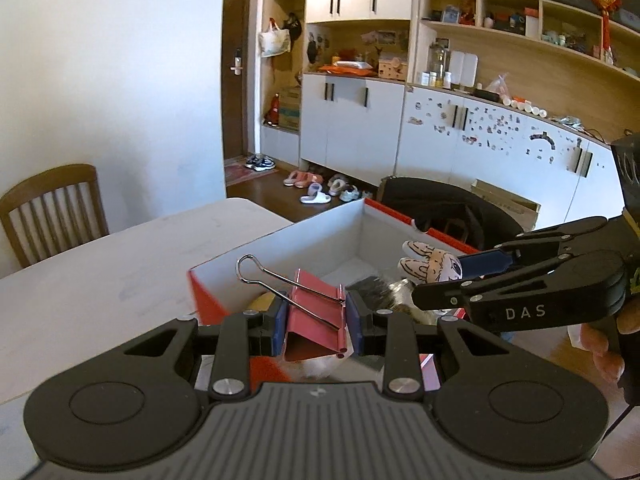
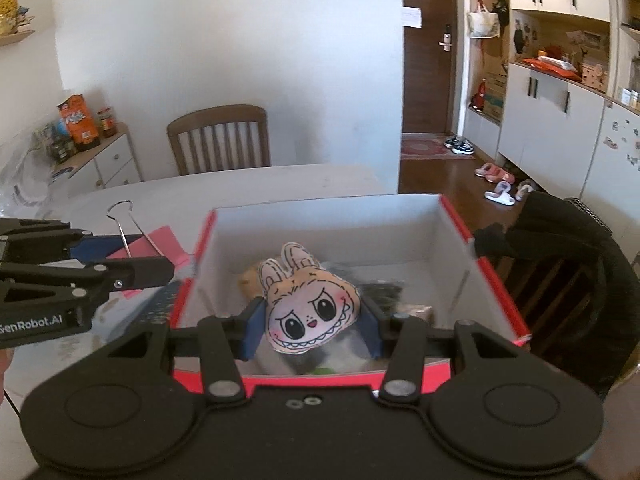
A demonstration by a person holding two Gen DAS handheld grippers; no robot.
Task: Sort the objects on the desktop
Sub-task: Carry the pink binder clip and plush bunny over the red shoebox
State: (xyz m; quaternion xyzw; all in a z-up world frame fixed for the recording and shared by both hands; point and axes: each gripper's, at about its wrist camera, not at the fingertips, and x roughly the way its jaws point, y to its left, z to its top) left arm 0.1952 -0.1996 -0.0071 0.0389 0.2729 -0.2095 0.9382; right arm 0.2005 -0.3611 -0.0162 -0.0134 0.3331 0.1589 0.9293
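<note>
1. left tongs (image 1: pixel 316 322) clamped tight on a pink binder clip (image 1: pixel 316 312), blue pads pressed to its folded sheet-metal sides, one wire handle sticking up and back toward the box.
2. right tongs (image 2: pixel 312 326) part-way open yet gripping a flat stuffed rabbit-face toy (image 2: pixel 308 308) by its soft printed-fabric cheeks, ears up, held above the box interior.
3. risk: smooth painted metal against small pads, so a slip or twist of the clip likely on any jolt; a springy wire handle liable to snag the box wall.
4. risk: squashy toy able to slide out of a loose pinch and land outside the box; both tongs close together, so a bump possible.
5. just beyond, an open box (image 2: pixel 460 236), red outside, matte white cardboard inside, straight walls, blurred items on its floor.
6. under it a pale, smooth bench (image 1: pixel 120 264); a slatted wooden chair (image 2: pixel 220 136) farther off.
</note>
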